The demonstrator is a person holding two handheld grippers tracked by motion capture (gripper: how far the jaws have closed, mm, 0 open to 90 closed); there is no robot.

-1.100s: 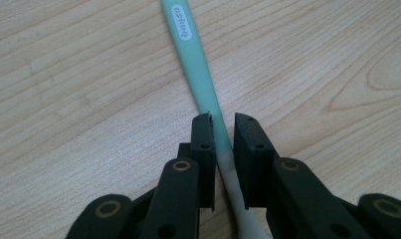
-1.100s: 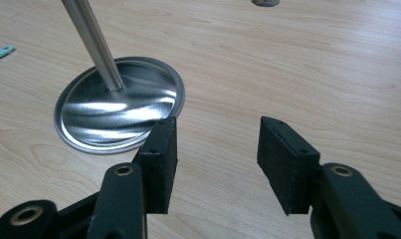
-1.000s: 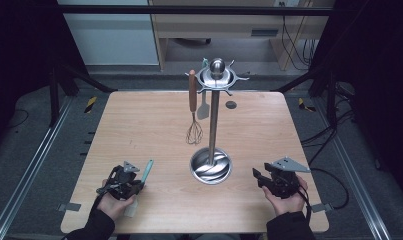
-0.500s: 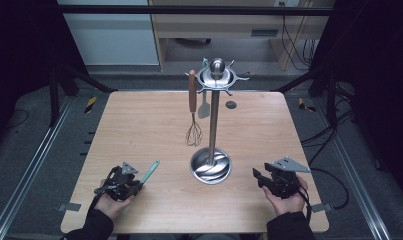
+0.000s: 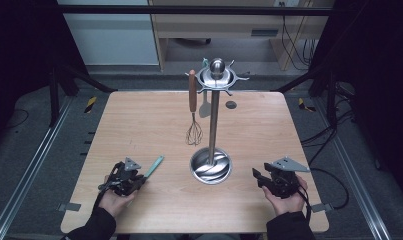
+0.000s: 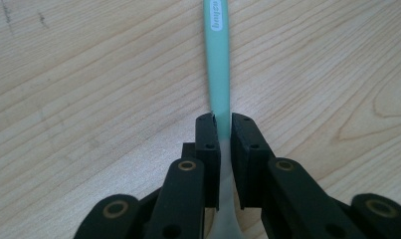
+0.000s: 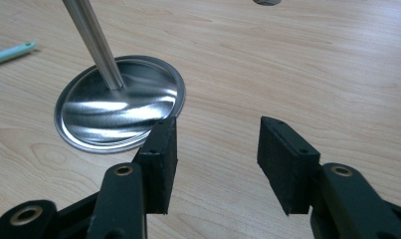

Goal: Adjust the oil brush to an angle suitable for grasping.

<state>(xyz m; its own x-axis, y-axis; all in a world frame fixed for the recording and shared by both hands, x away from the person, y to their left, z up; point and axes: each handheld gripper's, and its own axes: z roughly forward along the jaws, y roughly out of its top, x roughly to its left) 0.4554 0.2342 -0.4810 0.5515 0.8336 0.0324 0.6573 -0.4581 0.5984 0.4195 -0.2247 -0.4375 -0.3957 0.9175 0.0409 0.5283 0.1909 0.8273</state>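
A mint-green utensil handle [image 5: 154, 165] lies low over the wooden table [image 5: 139, 120] at the front left. My left gripper [image 5: 140, 175] is shut on it, and its jaws have just closed tighter. In the left gripper view the pads [image 6: 208, 144] pinch the handle [image 6: 218, 59] from both sides, and it runs straight ahead beyond my left gripper [image 6: 225, 124]. My right gripper [image 5: 256, 176] rests at the front right, open and holding nothing. In its own view, my right gripper [image 7: 218, 137] points past the steel base [image 7: 118, 109] of the stand.
A steel utensil stand [image 5: 214, 125] with a round base [image 5: 210, 167] stands mid-table. A whisk [image 5: 193, 131] with a wooden handle and a spatula [image 5: 205, 107] hang from its top ring. A dark round spot [image 5: 231, 105] lies behind it.
The green handle's free end has swung slightly to the right in the left gripper. Both hands have stayed in place.
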